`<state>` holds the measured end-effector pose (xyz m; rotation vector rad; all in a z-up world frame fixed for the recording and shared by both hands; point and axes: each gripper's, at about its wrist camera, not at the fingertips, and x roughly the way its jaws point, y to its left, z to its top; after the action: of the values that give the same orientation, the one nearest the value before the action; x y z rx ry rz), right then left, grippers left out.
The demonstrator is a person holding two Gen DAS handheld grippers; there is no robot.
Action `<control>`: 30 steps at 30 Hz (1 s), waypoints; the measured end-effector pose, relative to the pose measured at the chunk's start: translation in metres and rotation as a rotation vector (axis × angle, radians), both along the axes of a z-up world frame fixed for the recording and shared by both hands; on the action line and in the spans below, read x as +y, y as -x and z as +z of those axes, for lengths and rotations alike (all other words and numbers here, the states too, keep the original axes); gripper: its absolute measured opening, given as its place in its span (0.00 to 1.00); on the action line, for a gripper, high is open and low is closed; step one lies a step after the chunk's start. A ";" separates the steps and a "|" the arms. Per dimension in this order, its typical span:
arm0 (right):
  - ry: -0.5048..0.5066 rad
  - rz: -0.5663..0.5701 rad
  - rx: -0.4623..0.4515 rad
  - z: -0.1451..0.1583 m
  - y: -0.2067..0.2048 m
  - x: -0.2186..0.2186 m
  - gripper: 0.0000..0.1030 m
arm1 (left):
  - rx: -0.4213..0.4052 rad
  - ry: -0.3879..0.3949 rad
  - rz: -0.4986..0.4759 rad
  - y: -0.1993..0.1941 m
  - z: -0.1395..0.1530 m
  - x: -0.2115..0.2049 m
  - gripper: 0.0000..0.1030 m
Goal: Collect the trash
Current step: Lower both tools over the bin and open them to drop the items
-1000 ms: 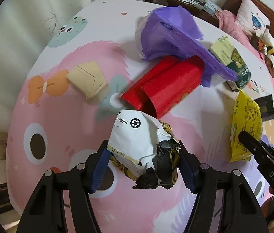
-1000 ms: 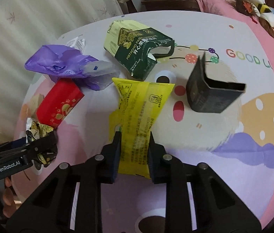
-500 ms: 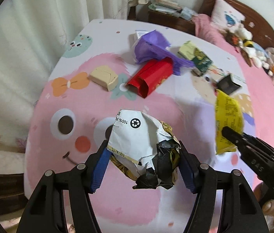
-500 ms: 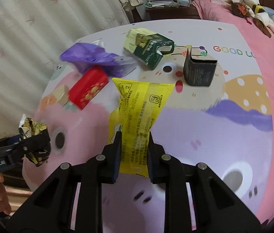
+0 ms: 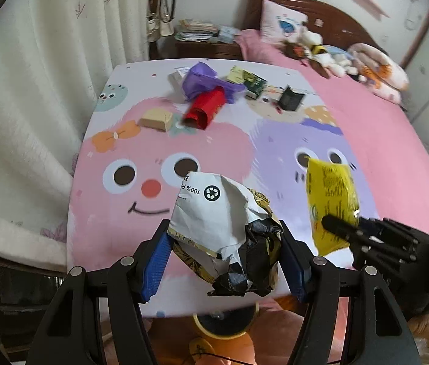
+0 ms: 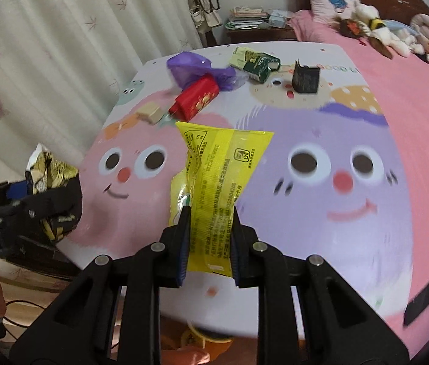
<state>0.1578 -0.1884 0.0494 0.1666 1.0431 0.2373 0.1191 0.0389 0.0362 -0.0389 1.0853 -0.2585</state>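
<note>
My left gripper (image 5: pixel 225 258) is shut on a crumpled white, black and gold wrapper (image 5: pixel 220 216), held above the near edge of the cartoon-print table (image 5: pixel 117 231). My right gripper (image 6: pixel 209 237) is shut on a yellow snack packet (image 6: pixel 217 182), also lifted over the near edge; the packet also shows in the left wrist view (image 5: pixel 331 200). Far back on the table lie a red box (image 5: pixel 205 109), a purple bag (image 5: pixel 202 77), a tan box (image 5: pixel 156 118), a green carton (image 5: pixel 252 83) and a dark box (image 5: pixel 290 99).
A cream curtain (image 5: pixel 32 97) hangs left of the table. A pink bed (image 5: pixel 381 121) with soft toys lies to the right, a nightstand (image 5: pixel 205 45) with papers behind. An orange bin (image 5: pixel 223 331) shows below the table's near edge.
Both grippers have pulled back and up from the trash pile toward the table's near edge, each still holding its item. The pile now looks far away.
</note>
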 end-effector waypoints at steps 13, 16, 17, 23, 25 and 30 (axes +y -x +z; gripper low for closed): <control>0.056 -0.073 0.041 0.005 0.162 0.041 0.18 | 0.078 0.014 -0.188 0.119 -0.036 0.011 0.64; 0.074 -0.070 0.062 0.001 0.184 0.040 0.18 | 0.125 0.010 -0.198 0.139 -0.054 0.009 0.64; 0.074 -0.071 0.071 -0.001 0.188 0.039 0.18 | 0.138 0.007 -0.199 0.145 -0.060 0.007 0.64; 0.042 -0.077 0.163 -0.042 0.207 0.029 0.18 | 0.203 -0.013 -0.170 0.166 -0.099 -0.003 0.64; 0.027 -0.079 0.203 -0.063 0.207 0.026 0.18 | 0.231 -0.020 -0.165 0.172 -0.124 -0.008 0.64; 0.012 -0.081 0.303 -0.141 0.213 0.021 0.18 | 0.294 -0.047 -0.144 0.177 -0.200 -0.023 0.64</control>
<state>-0.0554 -0.1674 -0.0917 0.2389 1.3356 0.1345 -0.0574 0.0162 -0.1635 0.0450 1.3888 -0.3645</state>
